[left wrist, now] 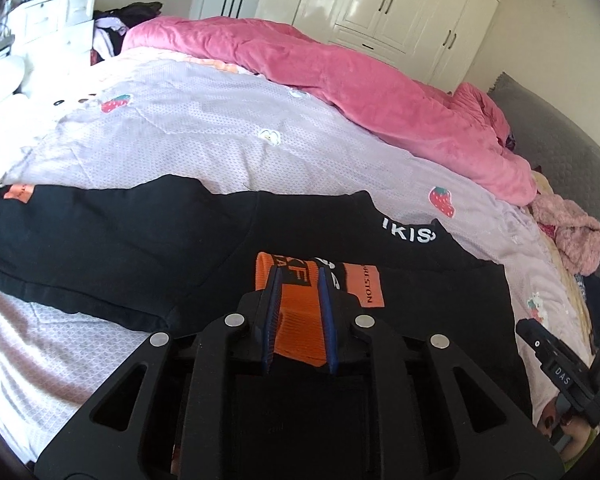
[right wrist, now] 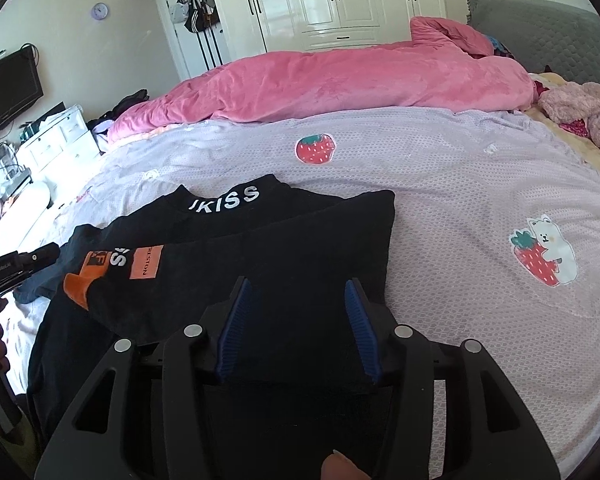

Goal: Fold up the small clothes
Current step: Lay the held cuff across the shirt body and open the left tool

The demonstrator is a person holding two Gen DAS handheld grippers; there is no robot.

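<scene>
A small black top (left wrist: 140,248) with white collar lettering and orange patches lies flat on the lilac bedspread (left wrist: 204,144); it also shows in the right wrist view (right wrist: 292,256). My left gripper (left wrist: 299,276) is narrowly open, its blue pads either side of an orange ribbed cuff (left wrist: 300,320) of a sleeve folded over the top. My right gripper (right wrist: 298,288) is open wide above the top's right folded sleeve, holding nothing. The cuff shows in the right wrist view (right wrist: 78,286) near the other gripper's body (right wrist: 16,270).
A rumpled pink duvet (left wrist: 380,92) runs along the far side of the bed. A fluffy pink garment (right wrist: 584,116) lies by the grey headboard (right wrist: 548,32). White drawers (right wrist: 56,148) stand past the bed's left end, a white wardrobe (right wrist: 328,0) behind.
</scene>
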